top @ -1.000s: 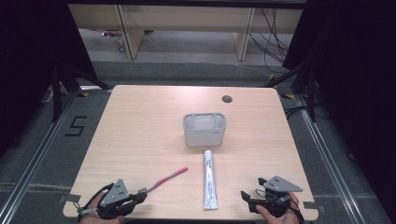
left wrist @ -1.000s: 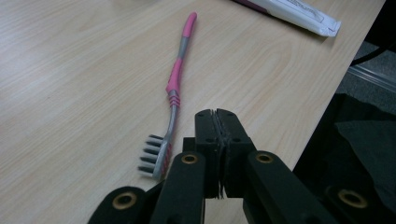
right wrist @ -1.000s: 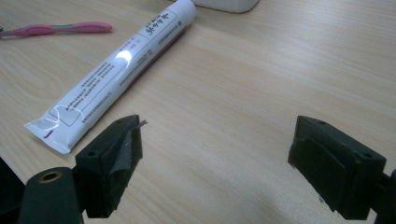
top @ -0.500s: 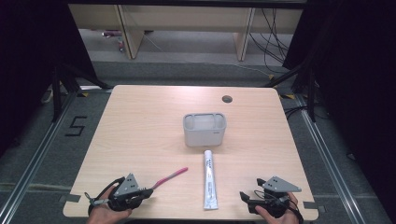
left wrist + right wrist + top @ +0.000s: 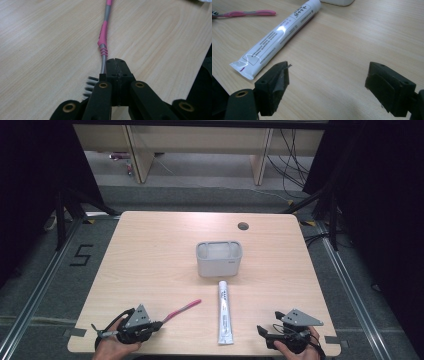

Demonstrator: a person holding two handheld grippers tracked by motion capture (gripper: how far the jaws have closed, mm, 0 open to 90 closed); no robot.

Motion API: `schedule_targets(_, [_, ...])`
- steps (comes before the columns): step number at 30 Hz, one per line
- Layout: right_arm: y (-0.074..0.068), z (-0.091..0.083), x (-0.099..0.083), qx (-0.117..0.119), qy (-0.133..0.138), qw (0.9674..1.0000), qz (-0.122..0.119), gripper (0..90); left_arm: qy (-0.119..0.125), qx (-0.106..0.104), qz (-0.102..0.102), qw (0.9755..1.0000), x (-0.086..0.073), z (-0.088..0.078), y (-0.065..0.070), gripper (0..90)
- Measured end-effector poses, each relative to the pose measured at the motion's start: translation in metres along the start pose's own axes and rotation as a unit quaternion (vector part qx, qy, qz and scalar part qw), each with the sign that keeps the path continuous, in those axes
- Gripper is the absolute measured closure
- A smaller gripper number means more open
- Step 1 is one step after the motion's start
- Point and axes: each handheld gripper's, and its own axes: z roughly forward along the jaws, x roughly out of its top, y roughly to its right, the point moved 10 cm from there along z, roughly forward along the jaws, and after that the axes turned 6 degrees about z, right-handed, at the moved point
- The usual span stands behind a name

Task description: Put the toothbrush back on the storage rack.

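My left gripper point(image 5: 159, 324) sits at the near left edge of the table point(image 5: 150, 250), and its jaws are pressed together. In the left gripper view they meet tip to tip, and the toothbrush's point(image 5: 105, 32) grey neck runs down along their left side, with the dark bristles sticking out to the left just below the tips. The neck lies against the closed jaws; whether any of it is actually pinched between the pads I cannot tell.

The toothbrush is slim, with a pink handle, ribbed pink grip and grey stripe. It lies flat on the wood, slanting from my left jaws away to the far right. To its right lies a white toothpaste tube point(image 5: 224, 318), lengthwise near to far, and beyond that a grey rectangular holder point(image 5: 218, 258) stands at mid-table.

My right gripper point(image 5: 265, 334) rests at the near right edge with its jaws spread wide, bare wood between them, the tube's crimped end just to their left.

Compared with a second ago, my left hand has edged a little to the right, bringing the jaws onto the brush head; the toothbrush, tube and holder lie where they were, and my right gripper has not shifted.
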Motion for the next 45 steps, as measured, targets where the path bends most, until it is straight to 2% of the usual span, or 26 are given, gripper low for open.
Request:
schedule_targets(1, [0.001, 0.000, 0.000, -0.003, -0.003, 1.0000, 0.000, 19.1, -0.007, 0.005, 0.006, 0.9999, -0.002, 0.000, -0.003, 89.5])
schedule_targets(2, [0.001, -0.001, 0.000, -0.003, -0.003, 1.0000, -0.002, 19.1, -0.005, -0.001, 0.001, 1.0000, -0.001, 0.000, -0.001, 89.5])
schedule_targets(5, [0.000, -0.001, 0.000, 0.000, -0.001, 1.0000, 0.002, 19.2, -0.013, 0.007, 0.007, 0.9999, -0.003, 0.001, -0.005, 89.5])
schedule_targets(6, [0.001, -0.001, 0.000, -0.007, -0.004, 1.0000, 0.000, 19.3, -0.011, 0.004, 0.001, 0.9999, -0.003, 0.001, -0.005, 89.5])
schedule_targets(9, [0.001, -0.001, 0.000, -0.003, -0.003, 1.0000, 0.000, 19.3, -0.020, 0.011, 0.009, 0.9997, -0.004, 0.002, -0.010, 89.5])
schedule_targets(11, [0.001, -0.001, -0.001, -0.003, -0.004, 1.0000, -0.001, 19.3, -0.017, 0.013, 0.002, 0.9998, -0.004, 0.003, -0.012, 89.5])
schedule_targets(12, [0.001, -0.001, 0.000, -0.003, -0.003, 1.0000, -0.001, 19.3, -0.024, 0.016, 0.004, 0.9996, -0.006, 0.003, -0.015, 89.5])
schedule_targets(16, [0.001, -0.001, -0.001, 0.000, -0.004, 1.0000, 0.001, 19.3, -0.020, 0.024, -0.008, 0.9995, -0.005, 0.005, -0.023, 89.5])
schedule_targets(17, [0.001, -0.001, -0.001, 0.000, -0.004, 1.0000, 0.001, 19.3, -0.020, 0.024, -0.008, 0.9995, -0.005, 0.005, -0.023, 89.5])
schedule_targets(18, [0.000, -0.001, 0.000, 0.001, -0.002, 1.0000, 0.002, 19.3, -0.027, 0.031, -0.004, 0.9992, -0.006, 0.005, -0.029, 89.5])
schedule_targets(20, [0.001, -0.001, -0.001, -0.002, -0.005, 1.0000, 0.000, 19.3, -0.020, 0.033, -0.013, 0.9992, -0.005, 0.007, -0.031, 89.5])
schedule_targets(22, [0.001, -0.001, -0.001, -0.002, -0.003, 1.0000, 0.001, 19.4, -0.023, 0.039, -0.009, 0.9989, -0.005, 0.008, -0.036, 89.5])
schedule_targets(25, [0.001, -0.001, -0.001, -0.004, -0.005, 1.0000, 0.002, 19.3, -0.019, 0.046, -0.016, 0.9986, -0.003, 0.011, -0.043, 89.5])
schedule_targets(27, [0.000, -0.001, -0.001, -0.001, -0.005, 1.0000, 0.003, 19.5, -0.024, 0.049, -0.012, 0.9984, -0.003, 0.011, -0.049, 89.5])
schedule_targets(28, [0.000, -0.001, -0.001, -0.002, -0.005, 1.0000, 0.002, 19.5, -0.018, 0.050, -0.017, 0.9985, -0.002, 0.012, -0.049, 89.5])
schedule_targets(33, [0.000, 0.000, -0.002, 0.000, -0.008, 1.0000, -0.002, 19.5, -0.017, 0.055, -0.023, 0.9981, 0.000, 0.015, -0.057, 89.5])
schedule_targets(36, [-0.003, 0.000, -0.004, 0.004, -0.016, 0.9998, 0.011, 19.5, -0.022, 0.057, -0.024, 0.9978, 0.000, 0.015, -0.062, 89.5])
schedule_targets(37, [-0.001, 0.001, -0.002, 0.003, -0.009, 0.9999, -0.003, 19.6, -0.022, 0.060, -0.023, 0.9977, 0.000, 0.016, -0.064, 89.5])
schedule_targets(38, [-0.001, 0.000, -0.003, 0.003, -0.010, 0.9999, -0.003, 19.7, -0.024, 0.060, -0.023, 0.9976, 0.000, 0.016, -0.066, 89.5])
schedule_targets(40, [-0.004, 0.000, -0.004, 0.005, -0.017, 0.9998, 0.013, 19.7, -0.028, 0.065, -0.020, 0.9973, 0.001, 0.015, -0.070, 89.5])
schedule_targets(42, [-0.003, 0.001, -0.003, 0.010, -0.014, 0.9998, 0.004, 19.7, -0.024, 0.067, -0.022, 0.9972, 0.004, 0.016, -0.073, 89.5])
schedule_targets(45, [-0.002, 0.001, -0.003, 0.005, -0.012, 0.9999, -0.002, 19.7, -0.021, 0.069, -0.027, 0.9970, 0.008, 0.020, -0.078, 89.5])
